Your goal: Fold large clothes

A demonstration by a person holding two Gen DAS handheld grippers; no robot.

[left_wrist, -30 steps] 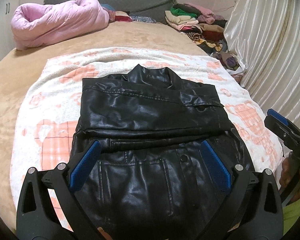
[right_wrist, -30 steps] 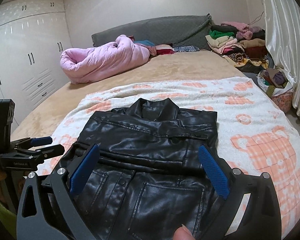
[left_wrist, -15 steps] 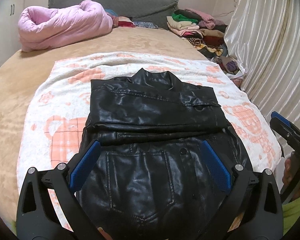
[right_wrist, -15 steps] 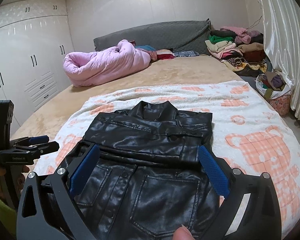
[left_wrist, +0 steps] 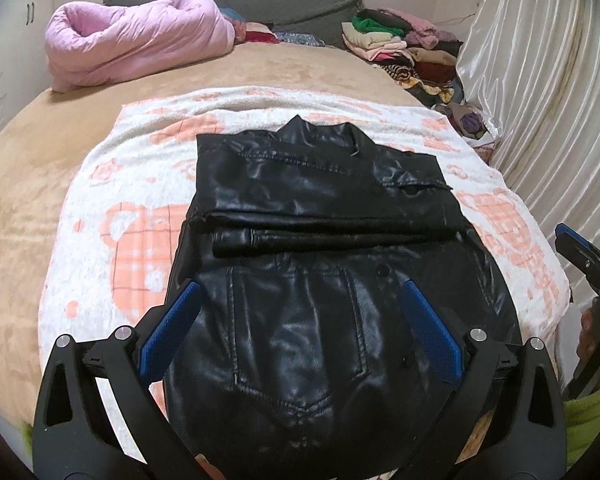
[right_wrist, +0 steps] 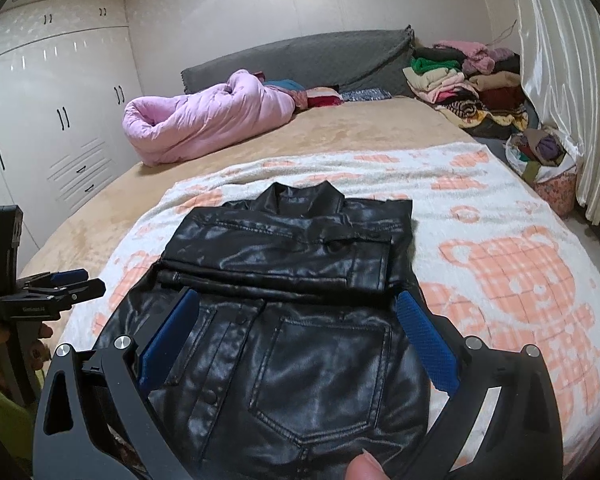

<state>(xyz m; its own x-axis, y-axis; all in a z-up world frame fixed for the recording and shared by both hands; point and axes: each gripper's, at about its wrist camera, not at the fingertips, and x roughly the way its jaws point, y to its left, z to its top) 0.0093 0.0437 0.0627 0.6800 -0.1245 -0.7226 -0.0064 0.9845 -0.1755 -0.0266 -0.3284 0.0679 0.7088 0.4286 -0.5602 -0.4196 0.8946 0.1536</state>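
Note:
A black leather jacket (left_wrist: 320, 200) (right_wrist: 292, 248) lies flat on a white and orange blanket (left_wrist: 112, 208) (right_wrist: 500, 264), collar at the far end, sleeves folded across its middle. My left gripper (left_wrist: 300, 292) is open above the jacket's lower part and holds nothing; its blue pads frame a pocket. In the right wrist view the left gripper (right_wrist: 56, 284) shows at the left edge in a person's hand. My right gripper (right_wrist: 298, 300) is also open and empty over the lower part. From the left wrist view the right gripper (left_wrist: 580, 248) sits at the right edge.
The blanket covers a tan bed. A pink duvet (left_wrist: 140, 36) (right_wrist: 204, 120) lies near the grey headboard. Piled clothes (left_wrist: 400, 44) (right_wrist: 460, 80) sit at the far right corner, beside a shiny curtain (left_wrist: 540, 80). A white wardrobe (right_wrist: 40, 120) stands on the left.
Both grippers have drawn back toward the near end of the bed, so more of the jacket's lower part shows. The jacket has not moved. Both stay open.

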